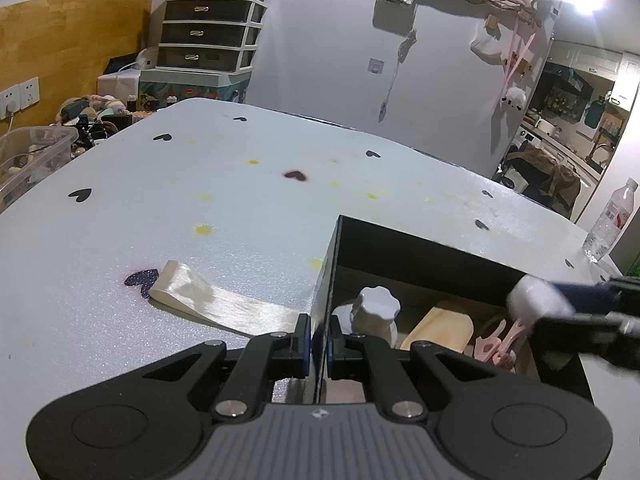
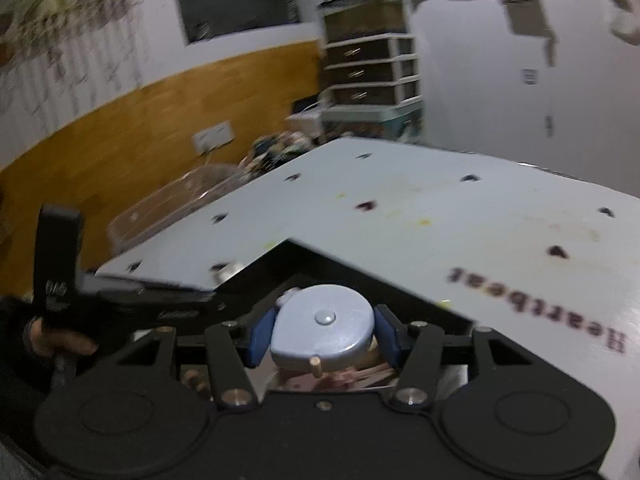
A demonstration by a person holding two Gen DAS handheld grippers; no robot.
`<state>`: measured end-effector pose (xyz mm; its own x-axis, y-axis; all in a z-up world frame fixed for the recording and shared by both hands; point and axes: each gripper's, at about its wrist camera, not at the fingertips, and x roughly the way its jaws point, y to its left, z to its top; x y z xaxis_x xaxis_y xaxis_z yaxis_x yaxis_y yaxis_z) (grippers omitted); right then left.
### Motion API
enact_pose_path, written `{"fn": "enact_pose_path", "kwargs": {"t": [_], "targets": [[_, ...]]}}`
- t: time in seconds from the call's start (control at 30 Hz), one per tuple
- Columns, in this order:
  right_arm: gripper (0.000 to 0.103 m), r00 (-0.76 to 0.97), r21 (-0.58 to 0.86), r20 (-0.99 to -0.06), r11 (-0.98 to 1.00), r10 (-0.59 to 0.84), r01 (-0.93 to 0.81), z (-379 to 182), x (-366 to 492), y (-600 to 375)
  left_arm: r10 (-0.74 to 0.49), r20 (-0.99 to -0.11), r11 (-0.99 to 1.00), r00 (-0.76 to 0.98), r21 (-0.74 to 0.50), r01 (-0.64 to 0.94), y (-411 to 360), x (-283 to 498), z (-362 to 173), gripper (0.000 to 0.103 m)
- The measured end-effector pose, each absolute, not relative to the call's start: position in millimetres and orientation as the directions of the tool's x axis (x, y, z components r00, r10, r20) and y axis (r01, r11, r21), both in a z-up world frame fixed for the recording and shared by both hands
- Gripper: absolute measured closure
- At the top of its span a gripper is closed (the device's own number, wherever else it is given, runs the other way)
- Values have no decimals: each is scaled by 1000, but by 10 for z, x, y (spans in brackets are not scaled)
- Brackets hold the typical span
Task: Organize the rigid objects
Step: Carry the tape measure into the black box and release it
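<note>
A black open box (image 1: 404, 240) stands on the white foam-covered table (image 1: 200, 184). My left gripper (image 1: 319, 340) is shut on the box's left wall and holds it. Inside the box lie a white knob-topped object (image 1: 376, 308), a wooden piece (image 1: 440, 326) and pink clips (image 1: 496, 340). My right gripper (image 2: 325, 332) is shut on a round grey-blue tape-measure-like case (image 2: 325, 330) and holds it above the box opening (image 2: 304, 268). The same gripper shows at the right of the left wrist view, over the box with the pale case (image 1: 536, 300) at its tip.
A cream ribbon strip (image 1: 208, 300) lies on the table left of the box. A clear plastic bin (image 1: 28, 156) sits off the table's left edge. A water bottle (image 1: 610, 220) stands at the far right. A drawer unit (image 1: 208, 32) stands behind.
</note>
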<state>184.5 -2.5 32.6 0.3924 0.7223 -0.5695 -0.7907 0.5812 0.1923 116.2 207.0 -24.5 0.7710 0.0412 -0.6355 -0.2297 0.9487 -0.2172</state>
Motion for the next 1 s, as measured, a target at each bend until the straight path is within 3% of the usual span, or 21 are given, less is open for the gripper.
{"fn": "enact_pose_path", "kwargs": {"t": [0.53, 0.93, 1.0], "targets": [[48, 206, 161, -702, 433, 682, -887, 5, 1716, 732, 22, -640, 943, 768, -241, -228, 2100, 1181, -242, 95], [48, 174, 170, -708, 405, 685, -899, -58, 1794, 957, 9, -640, 936, 768, -266, -232, 2124, 1185, -244, 94], [42, 175, 170, -705, 403, 688, -899, -51, 1786, 953, 10, -640, 936, 768, -265, -232, 2124, 1184, -244, 94]]}}
